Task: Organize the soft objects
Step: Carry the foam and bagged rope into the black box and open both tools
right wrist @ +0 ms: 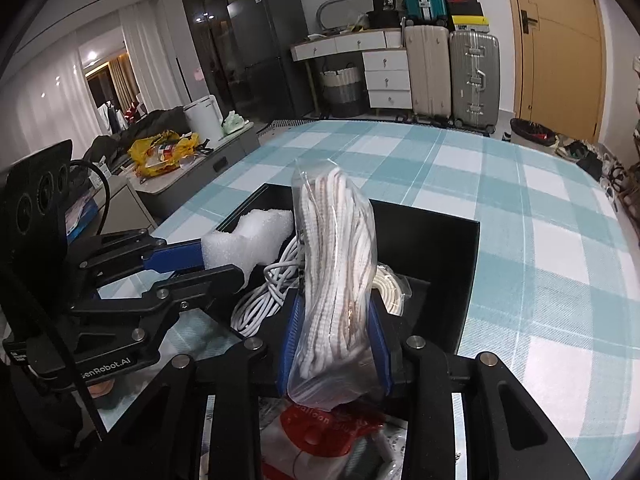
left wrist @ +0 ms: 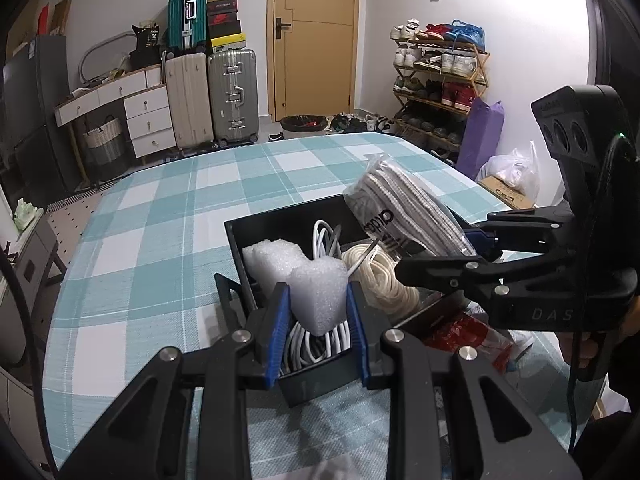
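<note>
A black box (left wrist: 240, 240) (right wrist: 460, 280) stands on the teal checked cloth. Inside lie a white cable coil (left wrist: 316, 344) (right wrist: 260, 304) and a cream rope bundle (left wrist: 384, 280) (right wrist: 390, 292). My left gripper (left wrist: 318, 312) (right wrist: 224, 258) is shut on a white foam piece (left wrist: 316, 292) (right wrist: 256, 236) over the box's left side. My right gripper (right wrist: 336, 344) (left wrist: 476, 246) is shut on a clear bag of striped cloth (right wrist: 336, 280) (left wrist: 404, 208), held upright above the box's near right part.
A red and white plastic packet (right wrist: 332, 428) (left wrist: 464, 332) lies on the cloth just before the box. Suitcases (left wrist: 212, 96), a drawer unit (left wrist: 148, 120) and a shoe rack (left wrist: 436, 76) stand beyond the table's far edge. A low side table with a yellow bag (right wrist: 164, 152) is at the left.
</note>
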Available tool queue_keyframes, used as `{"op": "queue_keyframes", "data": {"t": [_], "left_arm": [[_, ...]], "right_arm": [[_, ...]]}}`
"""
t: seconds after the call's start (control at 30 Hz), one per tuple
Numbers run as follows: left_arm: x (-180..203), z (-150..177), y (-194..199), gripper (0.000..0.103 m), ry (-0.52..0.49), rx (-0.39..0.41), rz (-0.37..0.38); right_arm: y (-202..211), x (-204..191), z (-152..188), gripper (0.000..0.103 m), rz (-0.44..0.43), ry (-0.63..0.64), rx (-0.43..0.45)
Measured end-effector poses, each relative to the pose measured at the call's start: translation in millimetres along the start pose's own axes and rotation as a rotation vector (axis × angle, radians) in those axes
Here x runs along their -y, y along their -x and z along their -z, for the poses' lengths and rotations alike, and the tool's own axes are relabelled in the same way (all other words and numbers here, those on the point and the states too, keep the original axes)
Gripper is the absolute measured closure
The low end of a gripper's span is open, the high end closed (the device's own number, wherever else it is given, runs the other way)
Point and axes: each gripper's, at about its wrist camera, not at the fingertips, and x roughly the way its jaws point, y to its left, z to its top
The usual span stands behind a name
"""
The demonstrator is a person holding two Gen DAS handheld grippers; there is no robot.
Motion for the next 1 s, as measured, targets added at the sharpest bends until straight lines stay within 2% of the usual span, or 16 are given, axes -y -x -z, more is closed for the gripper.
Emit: {"op": "queue_keyframes", "data": {"t": [0.2, 0.43, 0.53, 0.57, 0.6, 0.67, 0.73, 0.83, 0.9, 0.97, 1.0], "left_arm": [[-4, 3, 5, 0.076, 0.001, -0.008, -0.002], [-3, 2, 8, 0.075, 0.023, -0.010, 0.000], [-1, 2, 10, 0.074, 0.028, -0.005, 0.013], [-1, 2, 10, 0.069, 0.029, -0.003, 0.014], [0, 1, 11, 0.059, 0.031, -0.001, 0.015], [1, 0, 15, 0.048, 0.040, 0.007, 0.025], [4, -1, 18, 0.048, 0.038, 0.014, 0.034], [8, -1, 22, 0.042, 0.030, 0.014, 0.025], [10, 1, 27, 0.015, 0.035, 0.020, 0.023], [10, 4, 34, 0.003, 0.051, 0.046, 0.017], [10, 5, 37, 0.002, 0.060, 0.054, 0.015]], "right_arm": [[0, -5, 1, 0.070, -0.013, -0.005, -0.015], [25, 3, -2, 0.065, 0.167, 0.009, 0.094], [34, 10, -2, 0.058, 0.175, 0.004, 0.097], [36, 10, -1, 0.055, 0.181, 0.009, 0.099], [38, 11, -1, 0.051, 0.182, 0.011, 0.099], [41, 11, 1, 0.047, 0.175, 0.012, 0.094], [43, 10, 2, 0.031, 0.181, 0.010, 0.096], [50, 8, 4, 0.016, 0.165, -0.002, 0.117], [57, 5, 7, 0.011, 0.161, -0.002, 0.132], [63, 4, 10, 0.003, 0.157, -0.008, 0.140], [66, 3, 13, 0.001, 0.152, -0.013, 0.143]]}}
